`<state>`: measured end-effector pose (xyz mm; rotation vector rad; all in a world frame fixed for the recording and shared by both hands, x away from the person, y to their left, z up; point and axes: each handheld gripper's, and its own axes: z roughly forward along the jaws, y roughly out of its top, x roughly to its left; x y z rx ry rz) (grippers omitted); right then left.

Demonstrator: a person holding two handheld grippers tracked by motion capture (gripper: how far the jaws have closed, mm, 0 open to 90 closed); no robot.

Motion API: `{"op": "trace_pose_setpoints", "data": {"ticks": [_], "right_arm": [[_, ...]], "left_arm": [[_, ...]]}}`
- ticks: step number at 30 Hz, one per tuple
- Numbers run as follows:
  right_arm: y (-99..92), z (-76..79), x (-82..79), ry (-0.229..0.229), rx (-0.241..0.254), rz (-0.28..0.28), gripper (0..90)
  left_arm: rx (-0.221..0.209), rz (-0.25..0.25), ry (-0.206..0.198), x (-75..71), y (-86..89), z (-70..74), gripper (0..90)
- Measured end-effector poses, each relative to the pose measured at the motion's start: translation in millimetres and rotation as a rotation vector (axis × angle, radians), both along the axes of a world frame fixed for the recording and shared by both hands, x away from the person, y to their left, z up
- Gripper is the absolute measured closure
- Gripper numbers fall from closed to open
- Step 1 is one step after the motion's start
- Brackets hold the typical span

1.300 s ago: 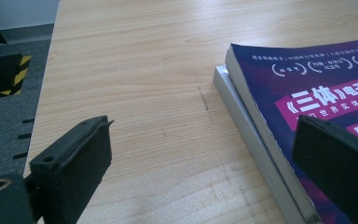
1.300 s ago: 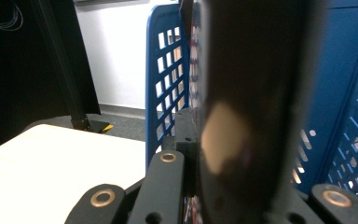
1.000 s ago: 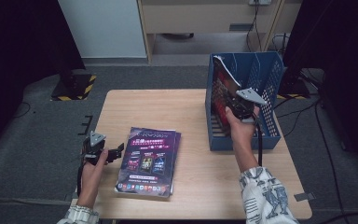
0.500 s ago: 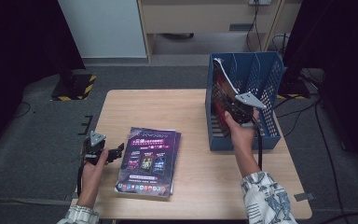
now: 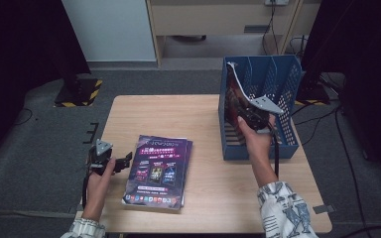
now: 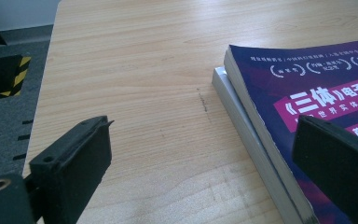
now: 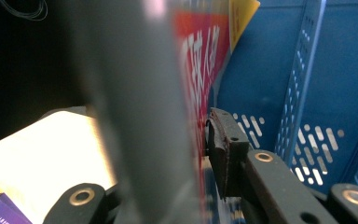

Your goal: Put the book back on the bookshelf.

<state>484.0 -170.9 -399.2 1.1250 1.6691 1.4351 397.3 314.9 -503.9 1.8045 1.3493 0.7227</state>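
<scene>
A book with a red and dark cover (image 5: 234, 94) stands upright in the left slot of a blue mesh file rack (image 5: 283, 74). My right gripper (image 5: 248, 115) reaches into the rack around this book (image 7: 200, 56). Its jaws have just been opening: the book is still between them, and the right pad (image 7: 221, 154) stands a sliver off the cover. My left gripper (image 5: 124, 161) hovers open by the table's left edge, beside a purple book (image 5: 159, 166). In the left gripper view the purple book (image 6: 317, 84) lies on a pale one (image 6: 242, 126), and my left gripper (image 6: 205, 158) holds nothing.
The wooden table (image 5: 178, 119) has bare surface between the book stack and the rack. The rack's right slots (image 7: 335, 70) hold nothing I can see. Grey carpet, a black stand with hazard stripes (image 5: 79, 91) and cables surround the table.
</scene>
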Motion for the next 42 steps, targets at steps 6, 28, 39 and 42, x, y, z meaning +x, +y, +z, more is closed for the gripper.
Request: {"op": "trace_pose_setpoints", "data": {"ticks": [6,28,39,42], "right_arm": [[-2.0,4.6,2.5,-0.005,0.000,-0.032,86.7],[13.9,2.3,14.2,-0.079,-0.109,-0.209,86.9],[32.6,0.6,10.4,-0.054,-0.121,-0.153,85.5],[34.7,-0.8,10.9,-0.045,-0.117,-0.145,83.5]], "left_arm": [[0.001,-0.003,0.002,0.5,0.0,-0.1,4.5],[-0.002,-0.016,-0.004,1.0,-2.6,0.4,4.4],[-0.002,-0.018,-0.006,0.5,-3.2,1.0,4.4],[-0.003,-0.019,-0.005,0.5,-3.1,1.0,4.4]]}}
